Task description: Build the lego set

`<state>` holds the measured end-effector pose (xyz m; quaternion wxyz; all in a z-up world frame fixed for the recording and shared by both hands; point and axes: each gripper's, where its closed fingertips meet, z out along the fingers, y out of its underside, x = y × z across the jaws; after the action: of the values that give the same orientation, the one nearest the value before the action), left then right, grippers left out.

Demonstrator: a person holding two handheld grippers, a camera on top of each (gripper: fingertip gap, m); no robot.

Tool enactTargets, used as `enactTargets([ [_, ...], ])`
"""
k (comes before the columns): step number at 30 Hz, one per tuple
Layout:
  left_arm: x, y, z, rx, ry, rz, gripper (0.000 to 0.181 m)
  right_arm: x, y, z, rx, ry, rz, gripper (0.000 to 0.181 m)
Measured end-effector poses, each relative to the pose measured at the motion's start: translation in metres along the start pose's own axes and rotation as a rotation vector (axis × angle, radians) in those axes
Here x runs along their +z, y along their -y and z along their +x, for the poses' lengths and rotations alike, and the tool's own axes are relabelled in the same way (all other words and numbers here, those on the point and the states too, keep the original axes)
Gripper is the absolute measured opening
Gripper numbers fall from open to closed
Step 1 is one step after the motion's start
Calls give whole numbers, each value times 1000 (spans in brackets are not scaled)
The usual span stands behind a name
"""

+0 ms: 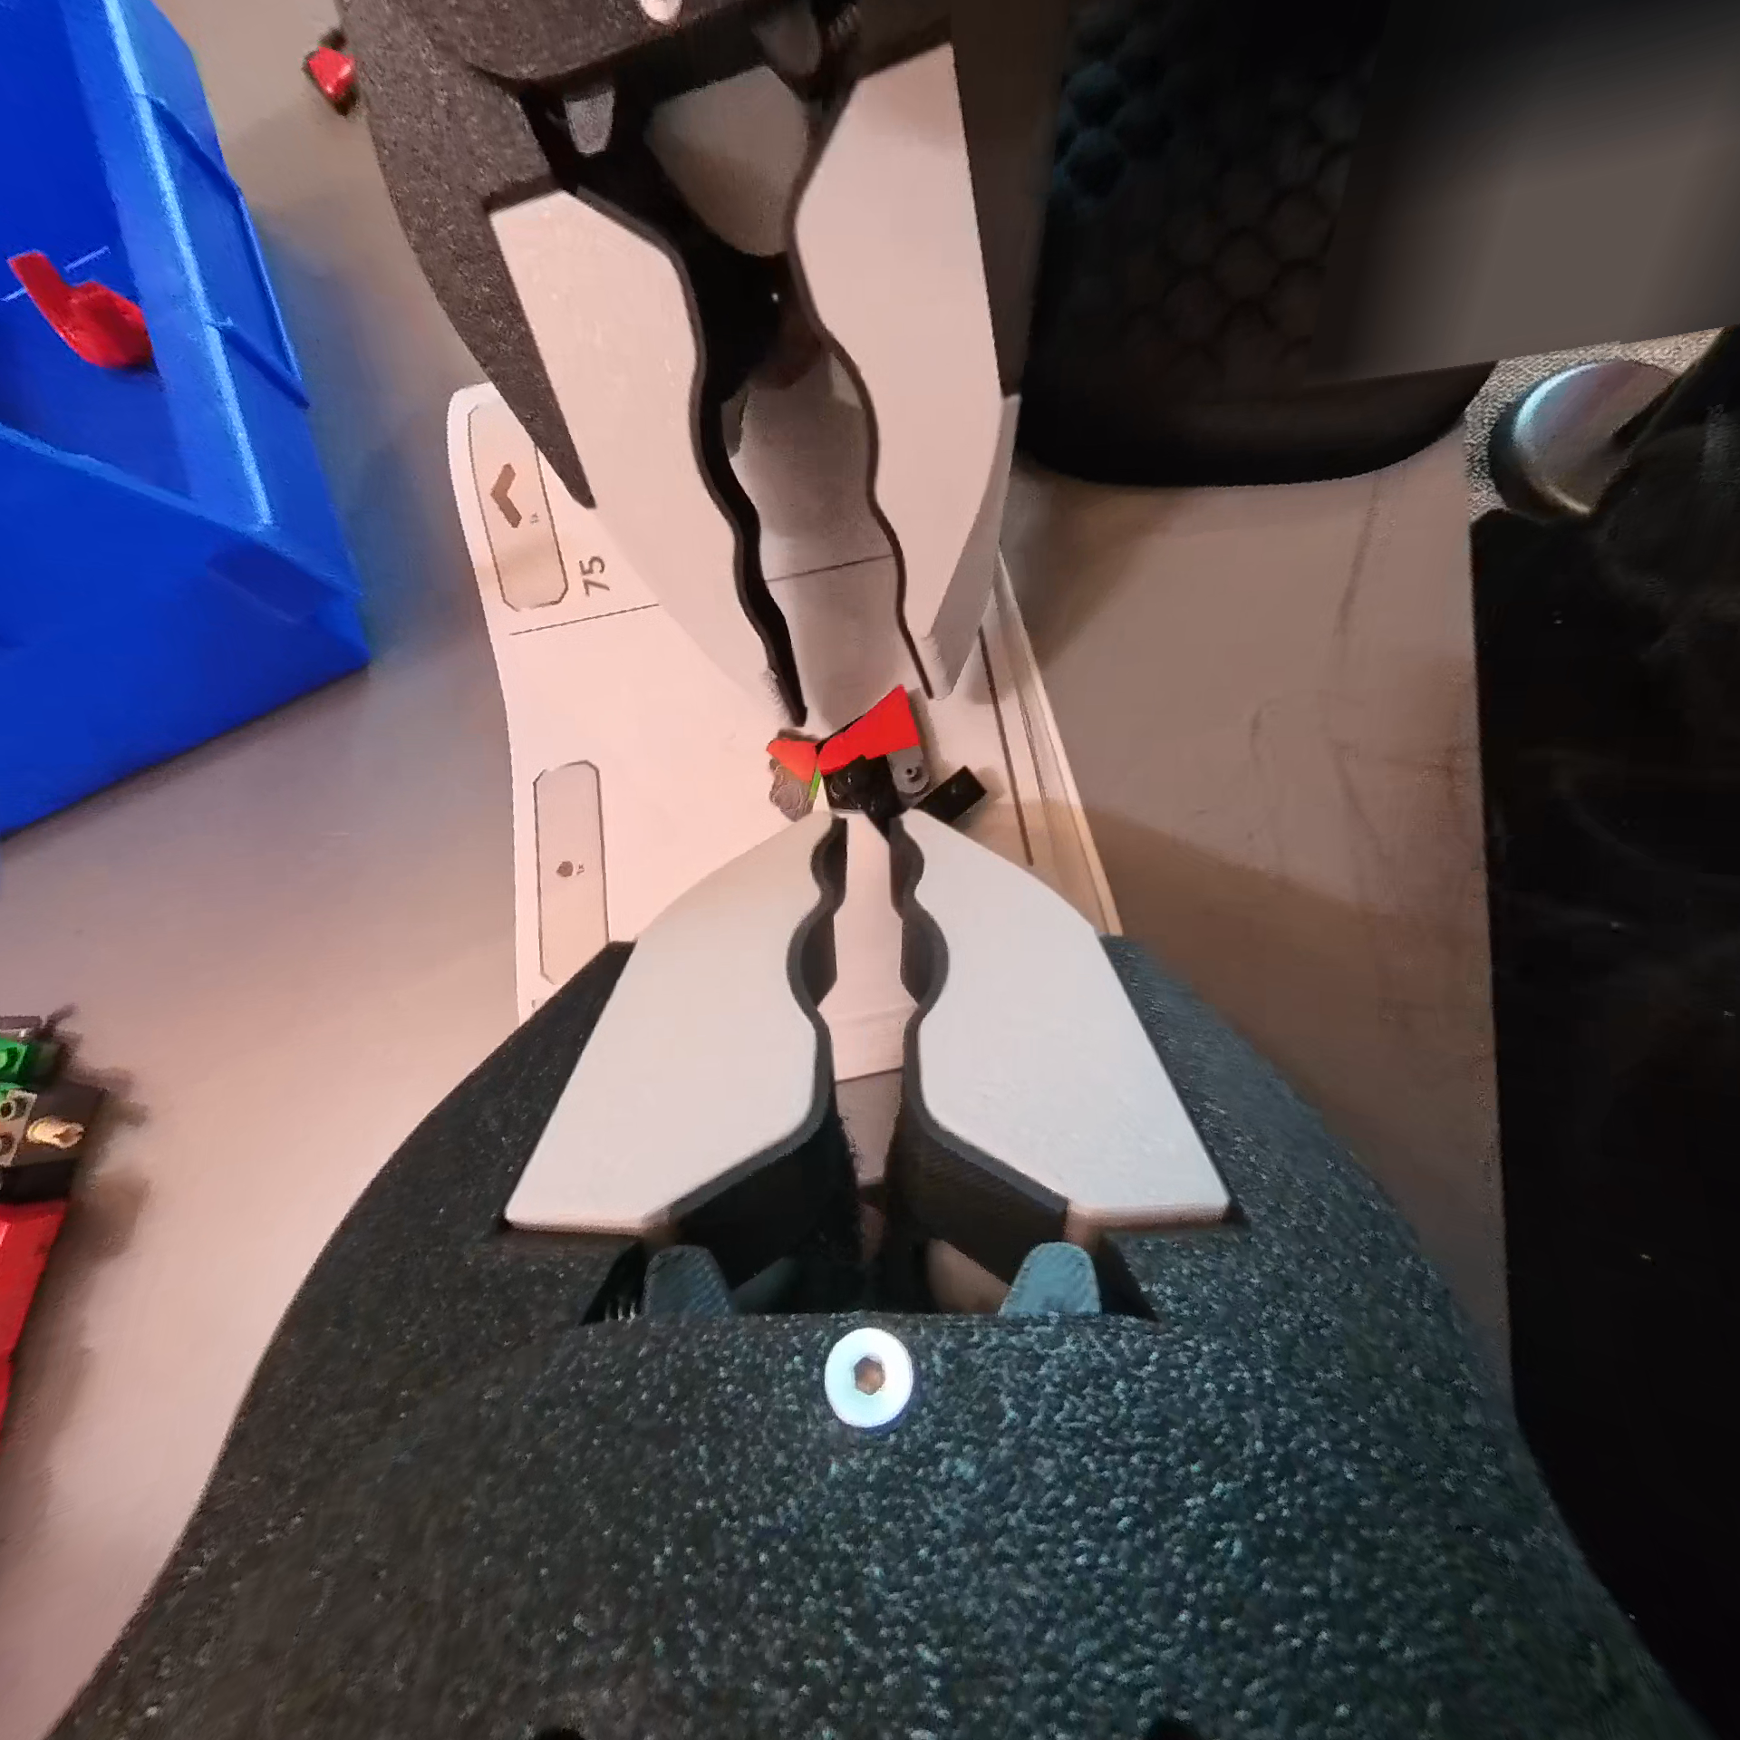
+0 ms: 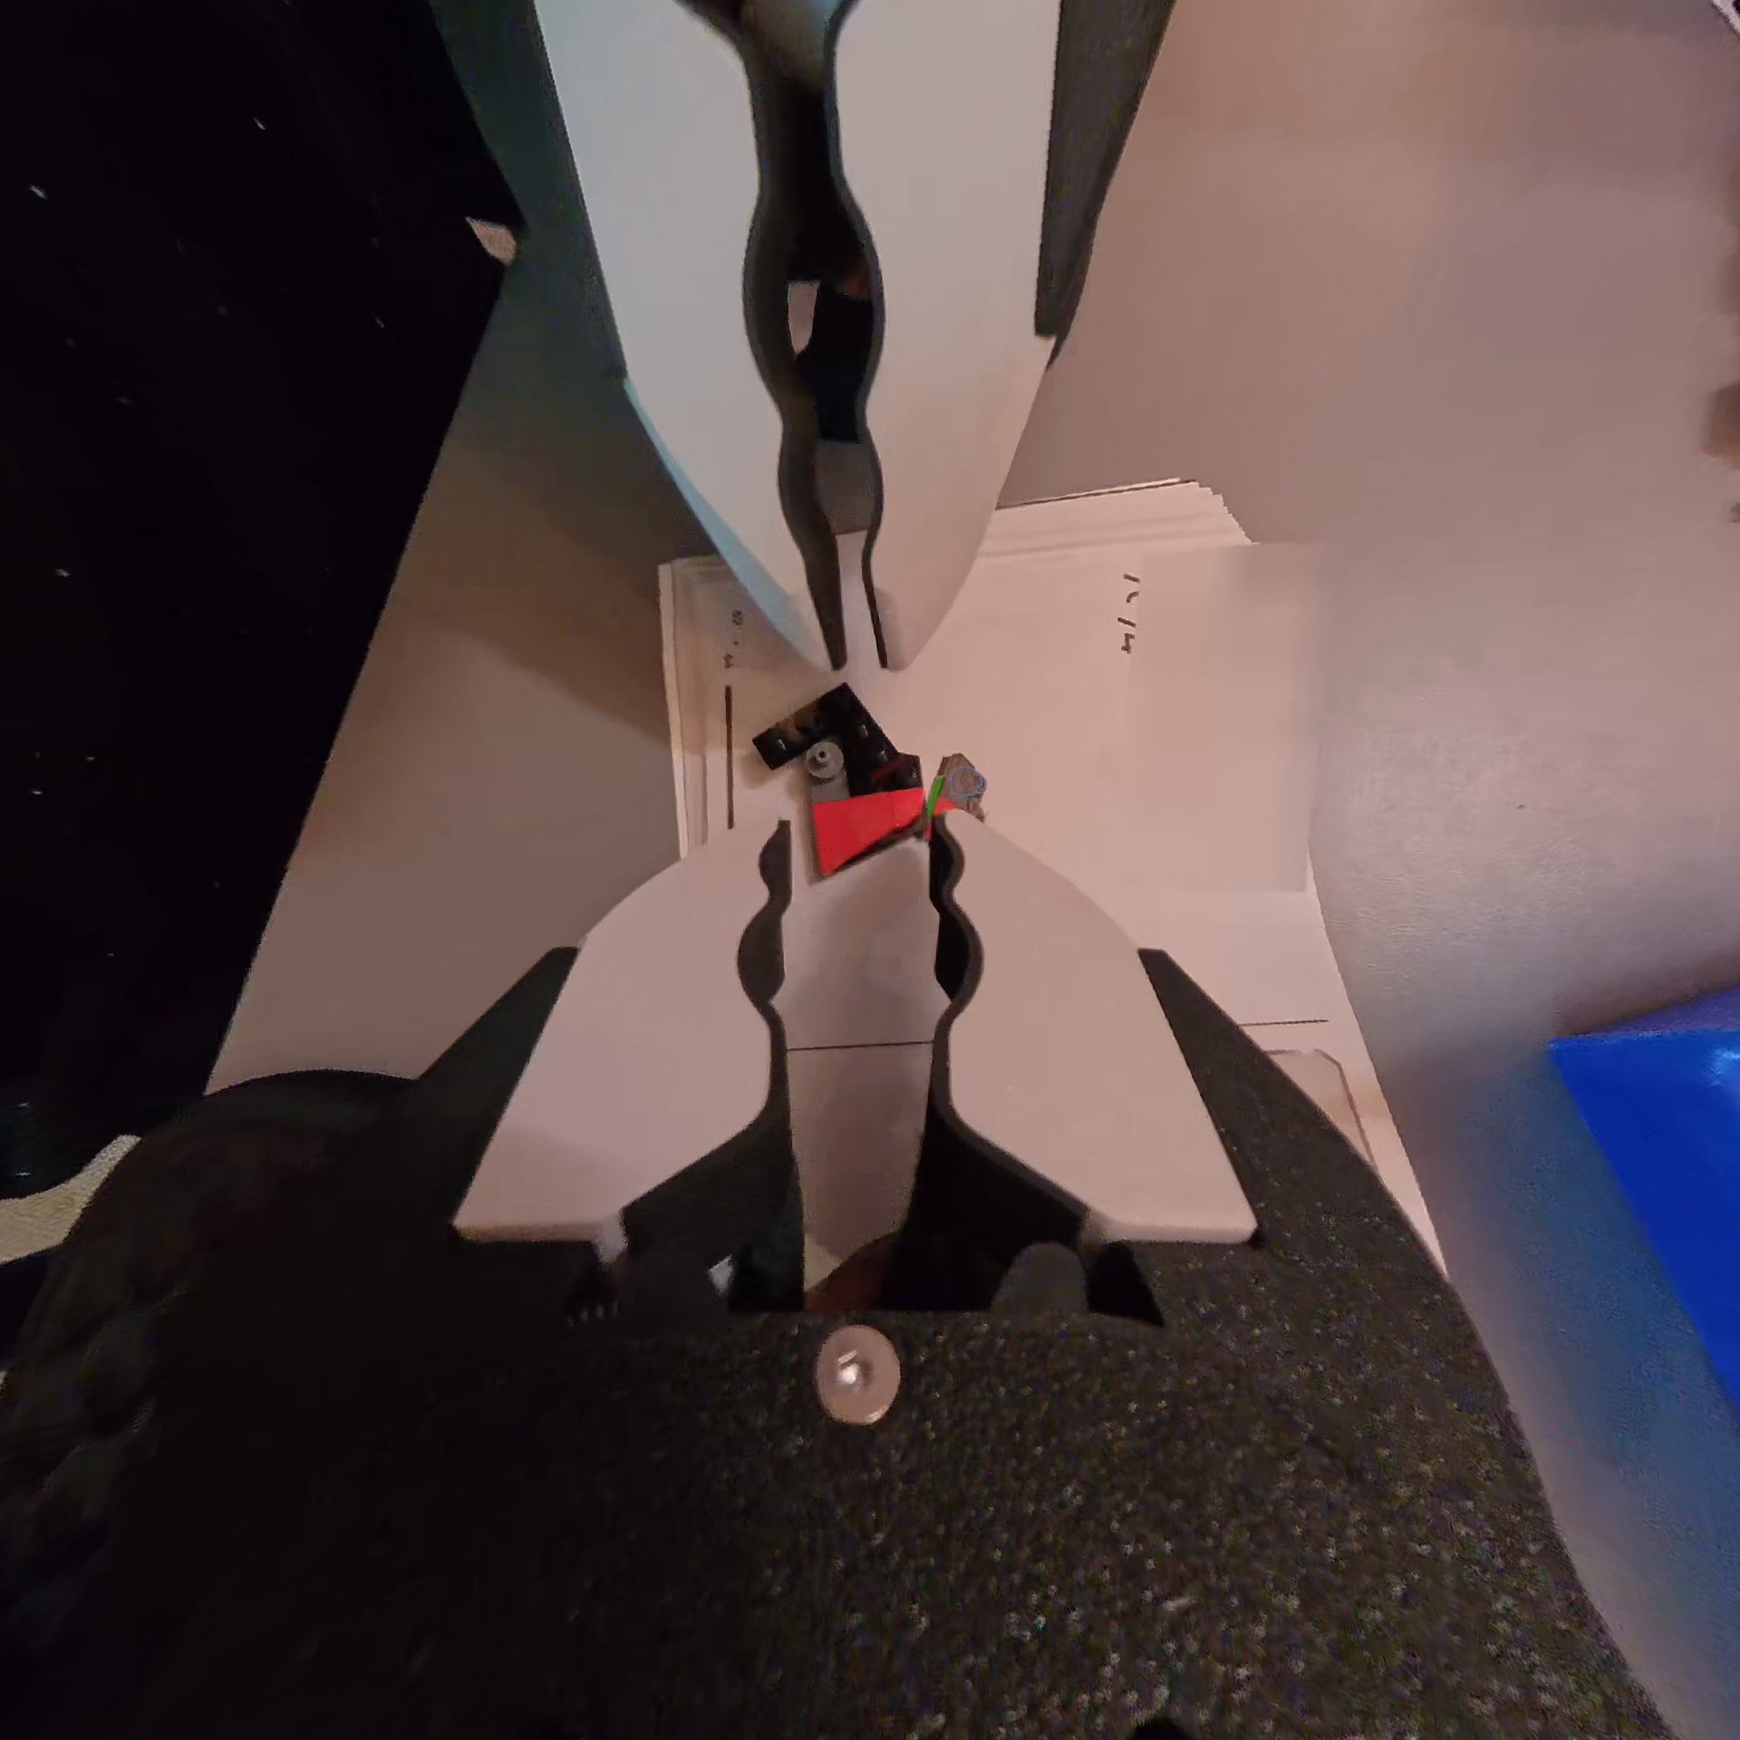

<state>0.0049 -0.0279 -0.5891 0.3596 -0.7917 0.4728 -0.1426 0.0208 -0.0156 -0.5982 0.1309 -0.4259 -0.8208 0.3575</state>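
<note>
A small lego assembly (image 1: 871, 730) of red wedge plates on black and grey parts sits over the open instruction booklet (image 1: 640, 716). My left gripper (image 1: 866, 829) has its jaws nearly together, with the tips at the assembly's black end. It looks shut on that end. My right gripper (image 2: 861, 833) faces it from the other side. It is open, its jaws straddle the red wedge (image 2: 861, 819), and one finger touches the assembly. Each gripper shows in the other's view, the right (image 1: 866, 701) and the left (image 2: 857, 659).
A blue bin (image 1: 141, 471) holding a red piece (image 1: 80, 320) stands at the left, and it also shows in the right wrist view (image 2: 1676, 1130). Loose lego parts (image 1: 28, 1130) lie at the left edge. A black object (image 1: 1619, 847) borders the table on the right. The tips of both grippers are at nearly the same place.
</note>
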Motion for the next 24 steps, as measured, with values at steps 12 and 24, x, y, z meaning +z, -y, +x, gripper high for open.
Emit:
enactTargets([
  [12, 16, 2, -5, 17, -62, -32, 0, 10, -6, 1, -37, -19, -53, 24],
  [24, 17, 0, -12, 53, -11, -46, 1, 9, -5, 2, -29, -31, -40, 24],
])
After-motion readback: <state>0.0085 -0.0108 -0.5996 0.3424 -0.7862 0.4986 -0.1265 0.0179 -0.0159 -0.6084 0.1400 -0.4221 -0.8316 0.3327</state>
